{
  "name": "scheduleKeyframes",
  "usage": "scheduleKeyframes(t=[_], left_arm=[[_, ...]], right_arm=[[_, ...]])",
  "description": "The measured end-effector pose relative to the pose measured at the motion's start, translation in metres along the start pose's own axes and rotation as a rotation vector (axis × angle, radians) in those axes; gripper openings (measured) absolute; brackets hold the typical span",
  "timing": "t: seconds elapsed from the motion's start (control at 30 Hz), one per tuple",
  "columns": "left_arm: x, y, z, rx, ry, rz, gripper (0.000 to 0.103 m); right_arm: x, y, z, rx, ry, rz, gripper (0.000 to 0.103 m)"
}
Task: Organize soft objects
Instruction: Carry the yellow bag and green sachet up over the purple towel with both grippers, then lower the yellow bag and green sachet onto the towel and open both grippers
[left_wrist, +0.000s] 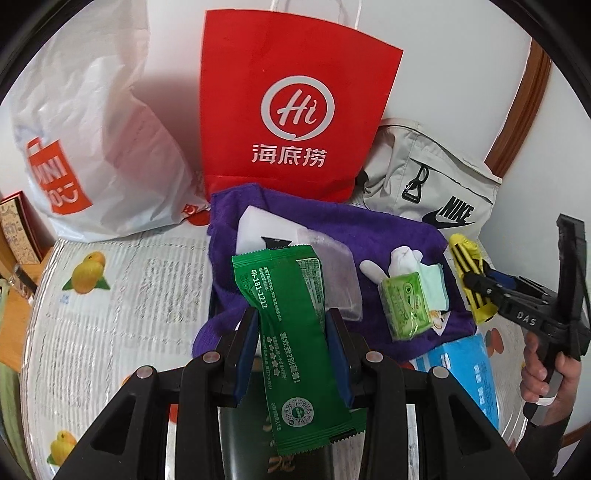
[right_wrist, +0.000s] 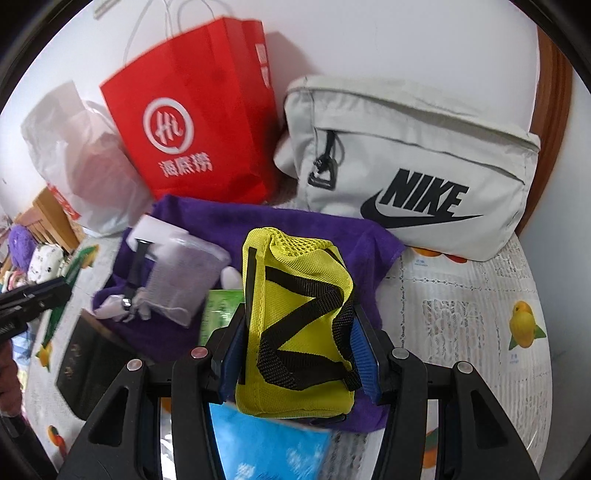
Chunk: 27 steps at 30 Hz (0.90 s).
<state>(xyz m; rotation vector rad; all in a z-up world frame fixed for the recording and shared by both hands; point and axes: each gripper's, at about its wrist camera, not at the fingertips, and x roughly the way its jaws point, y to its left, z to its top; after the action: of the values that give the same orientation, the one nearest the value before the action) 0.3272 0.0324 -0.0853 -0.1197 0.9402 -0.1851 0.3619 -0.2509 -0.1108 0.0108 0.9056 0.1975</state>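
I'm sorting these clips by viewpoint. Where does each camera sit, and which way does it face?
Left wrist: sits on the left gripper, looking down its fingers at the green packet it holds; the right gripper and hand show.
Right wrist: sits on the right gripper, looking at its yellow mesh pouch; the left gripper shows at the left edge.
Shared: red paper bag, purple towel, grey Nike bag.

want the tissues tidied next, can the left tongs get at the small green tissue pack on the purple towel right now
Probably not yet. The small green tissue pack lies uncovered on the purple towel, close by, so the path looks free, but the left tongs are already shut on the green sachet, which would have to be put down first.
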Motion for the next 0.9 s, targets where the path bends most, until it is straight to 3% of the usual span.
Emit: scheduleKeyframes(t=[0.57,0.87,0.9], left_arm=[[0.076,-0.005,0.027,-0.028,0.099,-0.012,0.036],[0.089,-0.011,0.033,-0.023,0.097,-0.006,0.036],[0.09,-0.013,0.034,-0.02,0.095,-0.007,0.04]], right_arm=[[0.057,0.001,0.008,-0.05,0.112,0.015,0.057],[0.06,-0.006,0.006,-0.002,0.124,0.058,0.064],[0.06,-0.006,0.006,0.002,0.128,0.061,0.065]])
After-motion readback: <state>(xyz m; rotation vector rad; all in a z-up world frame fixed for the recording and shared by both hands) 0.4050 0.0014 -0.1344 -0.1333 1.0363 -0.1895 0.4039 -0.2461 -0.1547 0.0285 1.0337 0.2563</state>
